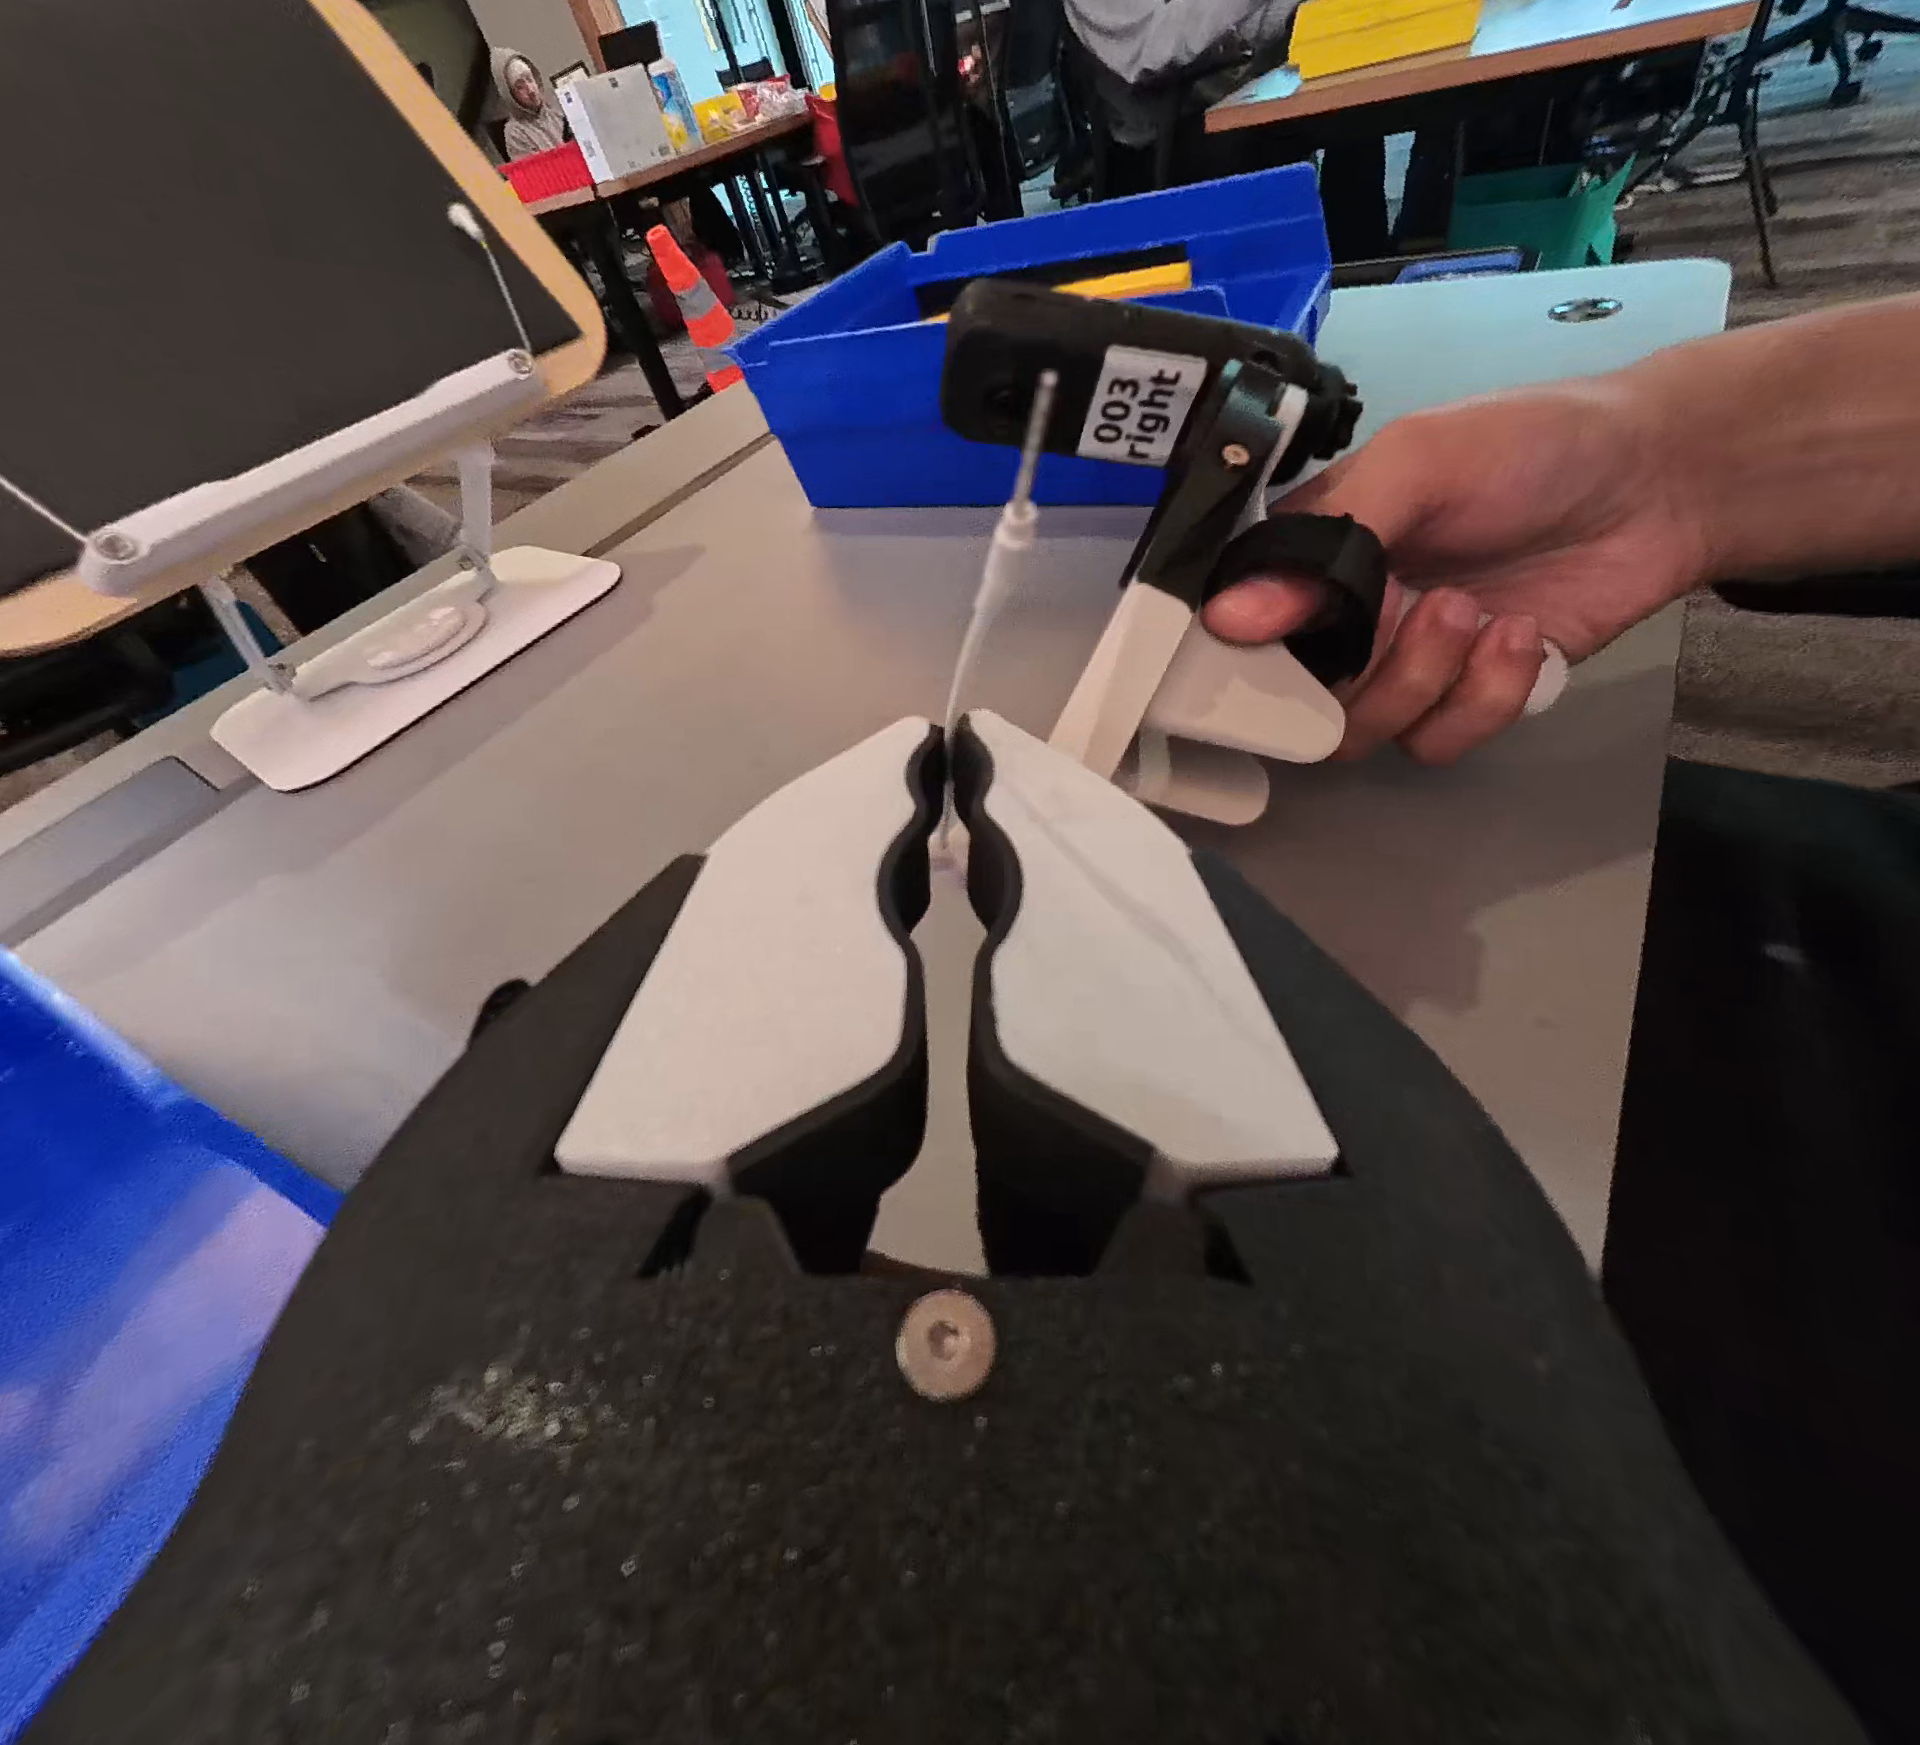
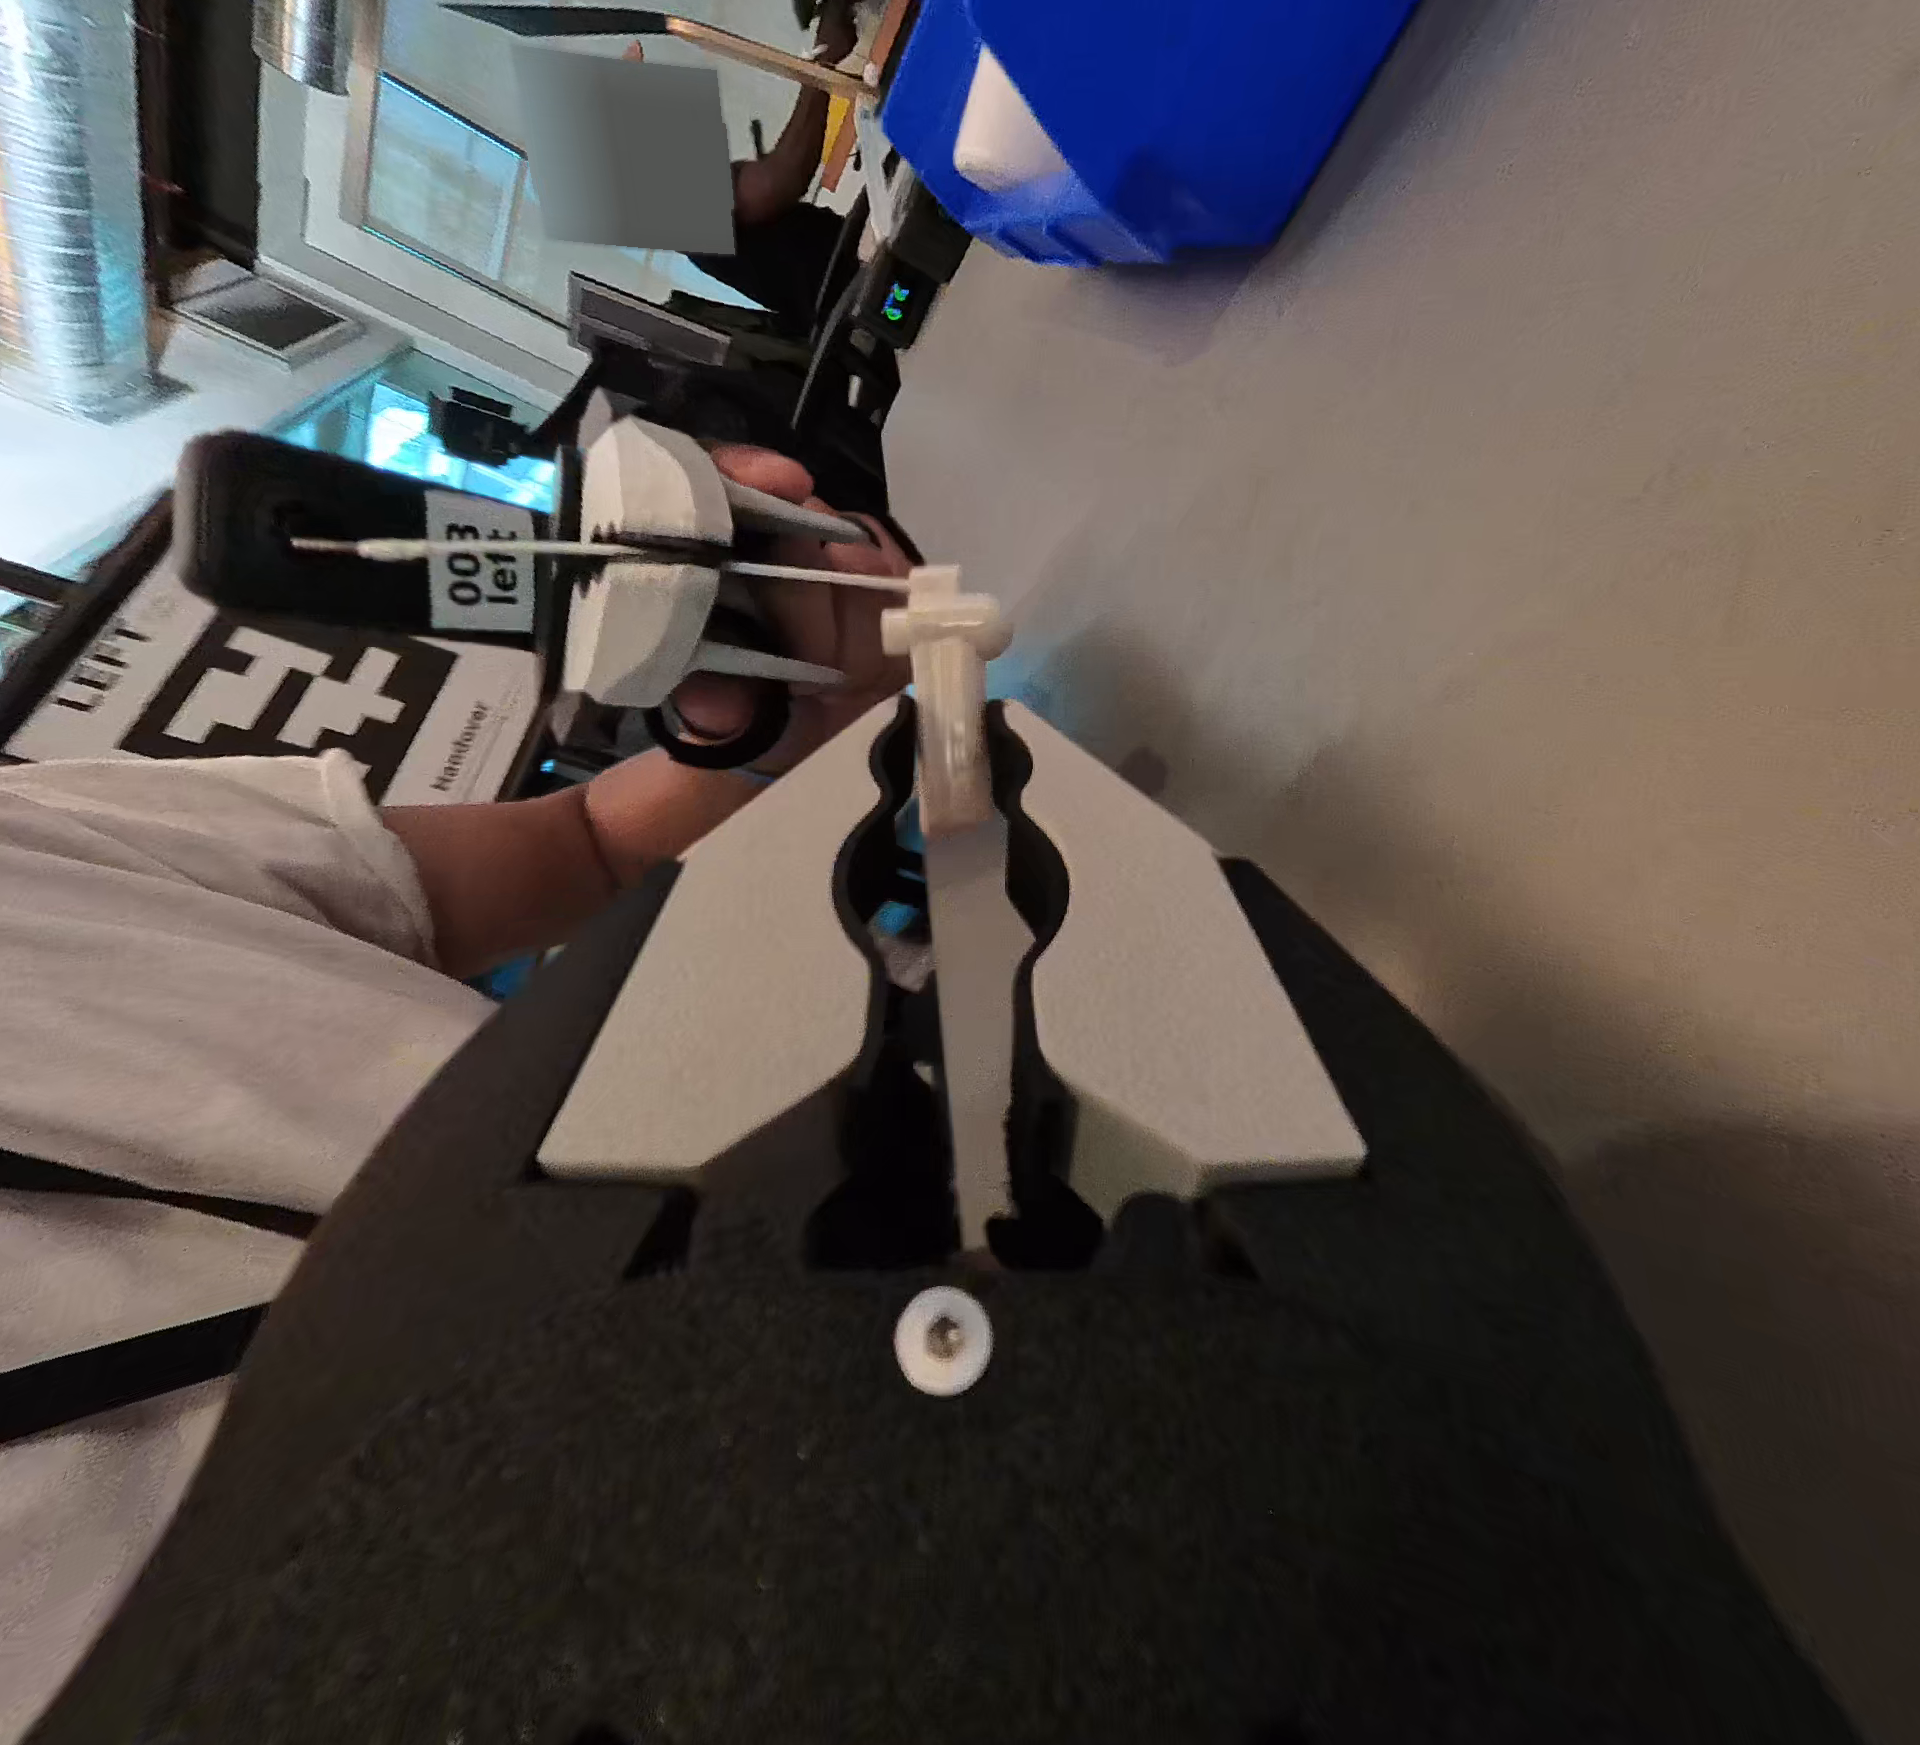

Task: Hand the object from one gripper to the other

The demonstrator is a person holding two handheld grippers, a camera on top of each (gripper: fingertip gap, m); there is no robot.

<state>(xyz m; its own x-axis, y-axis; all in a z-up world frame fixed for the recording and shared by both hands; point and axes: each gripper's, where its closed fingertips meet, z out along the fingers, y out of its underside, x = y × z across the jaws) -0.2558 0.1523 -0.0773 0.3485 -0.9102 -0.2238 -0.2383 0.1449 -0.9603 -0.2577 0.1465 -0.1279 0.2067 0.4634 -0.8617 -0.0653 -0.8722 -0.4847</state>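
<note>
Both tongs [image 1: 948, 745] [image 2: 951, 729] clamped on thin white object [image 1: 987, 583] between them

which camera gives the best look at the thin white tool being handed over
The right wrist view: the thin white tool shows side-on, rod through the left gripper and cross-shaped handle end between the right gripper fingers. The left wrist view shows only its rod rising from the shut left gripper.

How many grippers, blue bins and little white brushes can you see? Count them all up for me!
grippers: 2, the left gripper and the right gripper
blue bins: 2, the far blue bin and the near blue bin
white brush: 1
total: 5
</note>
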